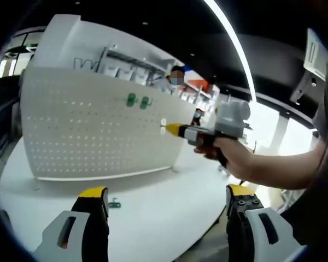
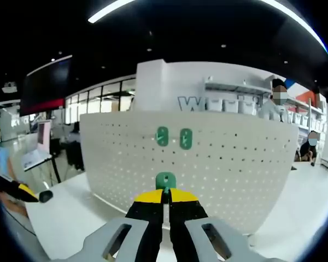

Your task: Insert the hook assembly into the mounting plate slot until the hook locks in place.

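Note:
A white pegboard [image 1: 87, 136] stands upright on a round white table [image 1: 153, 218]. Two green hooks [image 1: 138, 100] hang side by side on its upper face, also visible in the right gripper view as green hooks [image 2: 174, 137] on the pegboard [image 2: 235, 164]. My right gripper [image 2: 165, 195] is shut on a third green hook [image 2: 165, 180], held close in front of the board below that pair. The left gripper view has the right gripper [image 1: 172, 129] with its tips at the board's right part. My left gripper [image 1: 167, 194] is open and holds nothing. Another green hook [image 1: 115, 204] lies on the table.
A hand [image 1: 235, 158] holds the right gripper. The table's curved edge [image 1: 208, 229] runs near my left jaws, with floor beyond. The left gripper [image 2: 27, 192] enters the right gripper view from the left. Behind the board are shelves [image 2: 235, 93] and people.

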Demonstrator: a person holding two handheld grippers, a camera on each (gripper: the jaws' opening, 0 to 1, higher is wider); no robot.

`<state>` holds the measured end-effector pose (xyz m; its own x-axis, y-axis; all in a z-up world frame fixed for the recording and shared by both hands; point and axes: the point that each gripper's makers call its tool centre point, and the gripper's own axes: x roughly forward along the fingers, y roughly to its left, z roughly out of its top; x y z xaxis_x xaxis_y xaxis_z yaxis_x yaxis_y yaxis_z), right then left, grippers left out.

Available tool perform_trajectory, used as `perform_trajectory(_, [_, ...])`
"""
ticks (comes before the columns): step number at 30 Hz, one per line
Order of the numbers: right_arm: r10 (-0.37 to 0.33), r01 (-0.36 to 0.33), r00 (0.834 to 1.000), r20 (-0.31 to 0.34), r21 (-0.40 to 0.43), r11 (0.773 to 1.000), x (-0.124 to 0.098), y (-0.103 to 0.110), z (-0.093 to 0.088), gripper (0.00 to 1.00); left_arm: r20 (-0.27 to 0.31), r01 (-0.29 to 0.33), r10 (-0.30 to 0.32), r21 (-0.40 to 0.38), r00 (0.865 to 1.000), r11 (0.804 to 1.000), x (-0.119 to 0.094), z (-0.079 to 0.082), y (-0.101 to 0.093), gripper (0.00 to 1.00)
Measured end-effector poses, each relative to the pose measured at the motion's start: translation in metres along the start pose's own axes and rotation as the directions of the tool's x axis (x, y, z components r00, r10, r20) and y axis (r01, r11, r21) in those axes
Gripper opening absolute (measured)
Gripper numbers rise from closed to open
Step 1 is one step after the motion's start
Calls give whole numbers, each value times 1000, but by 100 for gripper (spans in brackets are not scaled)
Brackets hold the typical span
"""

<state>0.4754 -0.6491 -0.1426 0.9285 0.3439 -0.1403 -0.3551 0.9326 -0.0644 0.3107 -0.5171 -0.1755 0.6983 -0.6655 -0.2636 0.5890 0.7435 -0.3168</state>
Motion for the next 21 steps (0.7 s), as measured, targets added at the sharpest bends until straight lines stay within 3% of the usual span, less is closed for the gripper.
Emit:
perform_trajectory(10, [-54,55,998,27,-42,998,15,-19,7,0,-5,-21,21,-4,1000,1000,0,-1,7,91])
perform_trajectory(21, [-100,101,993,68,-17,995,26,-36,18,0,-6,-36,36,-9,999,999,0,-2,11,91])
